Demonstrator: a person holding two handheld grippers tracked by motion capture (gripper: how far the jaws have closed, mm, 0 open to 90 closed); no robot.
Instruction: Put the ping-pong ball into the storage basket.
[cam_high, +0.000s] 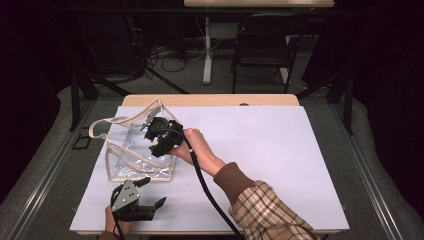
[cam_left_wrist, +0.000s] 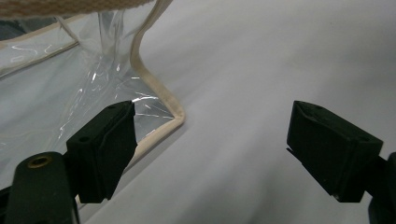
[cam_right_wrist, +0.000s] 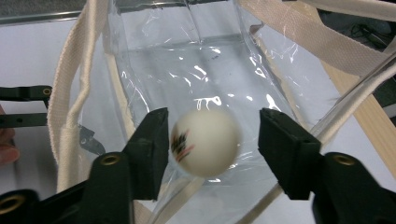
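Observation:
A clear plastic tote bag (cam_high: 130, 150) with cream trim and handles stands at the left of the white table cover (cam_high: 260, 150). My right gripper (cam_high: 151, 136) reaches into its mouth from the right. In the right gripper view, a white ball (cam_right_wrist: 205, 142) with a red-and-black mark sits blurred between the open jaws of the right gripper (cam_right_wrist: 213, 119), over the bag's clear bottom (cam_right_wrist: 196, 56). A gap shows beside the ball, so neither pad presses on it. My left gripper (cam_high: 154, 191) is open and empty near the front edge. In its own view the left gripper (cam_left_wrist: 212, 109) faces the bag's corner (cam_left_wrist: 173, 116).
A forearm in a plaid sleeve (cam_high: 265, 210) and the right gripper's black cable (cam_high: 205, 185) cross the near middle of the table. A dark chair (cam_high: 262, 50) and a white table leg (cam_high: 206, 50) stand beyond the far edge. The bag's handle (cam_high: 100, 127) hangs out leftward.

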